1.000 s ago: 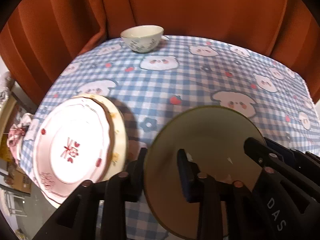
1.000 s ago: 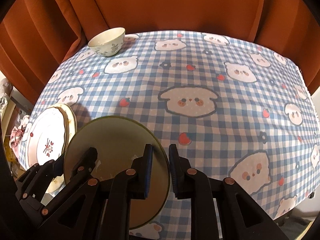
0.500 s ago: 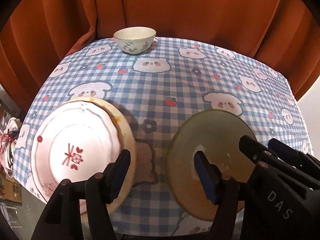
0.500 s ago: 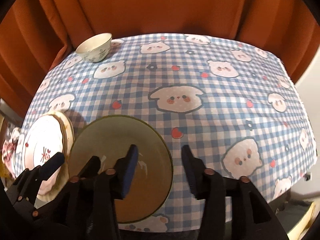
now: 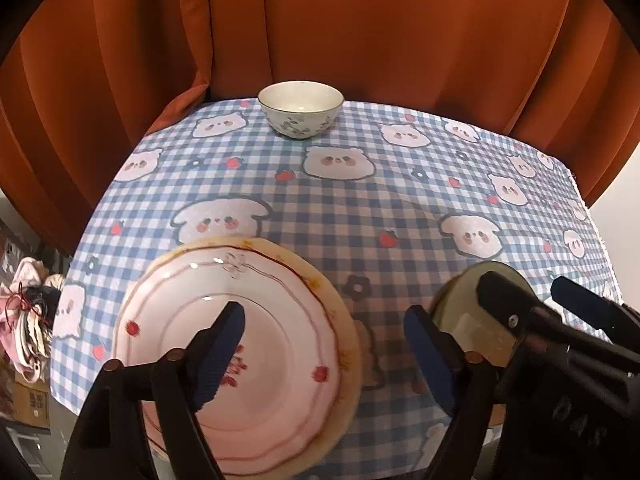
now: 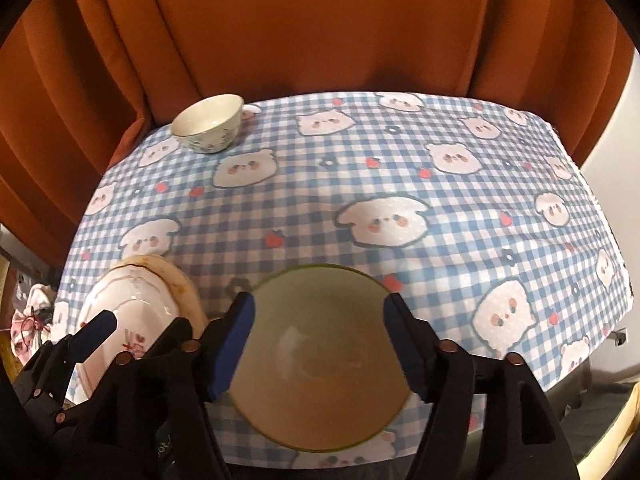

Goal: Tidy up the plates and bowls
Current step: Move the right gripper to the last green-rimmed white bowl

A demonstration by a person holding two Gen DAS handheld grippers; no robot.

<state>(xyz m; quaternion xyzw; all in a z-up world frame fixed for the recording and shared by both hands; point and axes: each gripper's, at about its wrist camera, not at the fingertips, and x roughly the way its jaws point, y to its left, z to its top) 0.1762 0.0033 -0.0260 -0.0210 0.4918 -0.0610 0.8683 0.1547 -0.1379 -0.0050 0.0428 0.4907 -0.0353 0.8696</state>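
A pink plate (image 5: 256, 344) with red marks lies on a cream plate (image 5: 340, 320) at the table's near left; it also shows in the right wrist view (image 6: 136, 300). A green plate (image 6: 320, 364) lies flat at the near edge, also in the left wrist view (image 5: 468, 308). A white floral bowl (image 5: 300, 108) stands at the far left; the right wrist view shows it too (image 6: 208, 122). My left gripper (image 5: 328, 356) is open above the pink plate's right side. My right gripper (image 6: 320, 344) is open, its jaws either side of the green plate, holding nothing.
The table wears a blue checked cloth with bear prints (image 6: 380, 184). Orange curtains (image 5: 360, 32) close the back and left. The table's near edge (image 6: 360, 456) is just under both grippers. Clutter (image 5: 24, 320) lies on the floor at the left.
Both grippers opened wide and pulled back and up. The green plate was let go and now lies flat on the cloth. The left gripper swung left over the pink plate.
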